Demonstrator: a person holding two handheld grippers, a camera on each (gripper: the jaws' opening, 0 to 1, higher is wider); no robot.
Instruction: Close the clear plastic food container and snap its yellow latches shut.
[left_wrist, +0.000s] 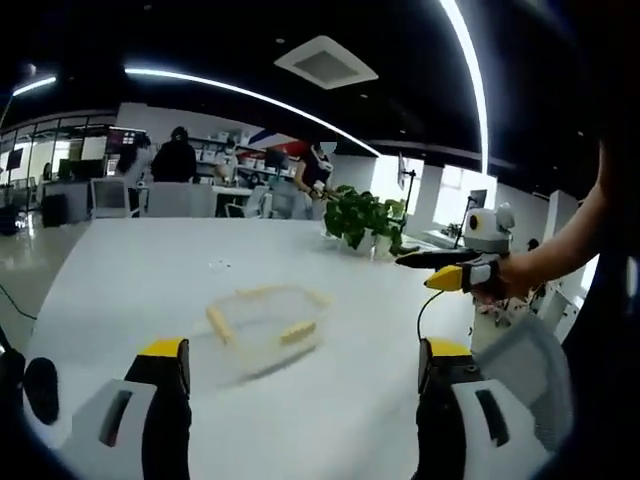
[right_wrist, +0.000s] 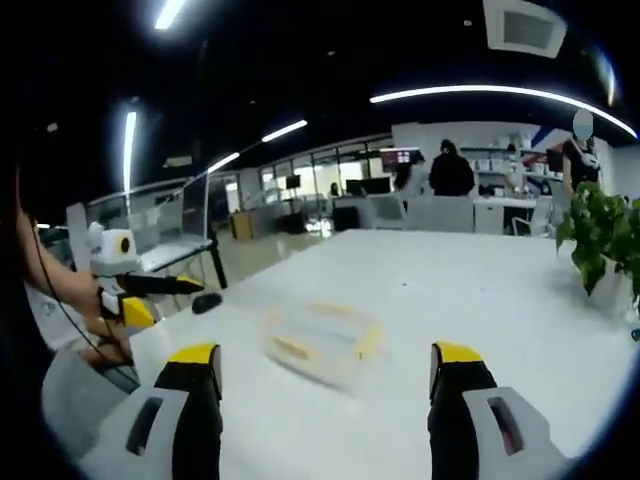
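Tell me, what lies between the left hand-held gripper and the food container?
Only bare white table separates the left hand-held gripper from the container, in the left gripper view.

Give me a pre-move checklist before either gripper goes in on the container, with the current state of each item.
1. Left gripper open and holding nothing: ok, the jaws stand wide apart.
2. Right gripper open and holding nothing: ok, the jaws stand wide apart.
3. Clear container sits between the jaws' line of approach: ok in both views, resting on the white table.
4. Lid already seated: cannot tell, the container is blurred.
5. Yellow latches open or snapped: cannot tell, only yellow strips along the rim show.
6. Potted plant away from the container: ok, it stands apart, farther along the table.
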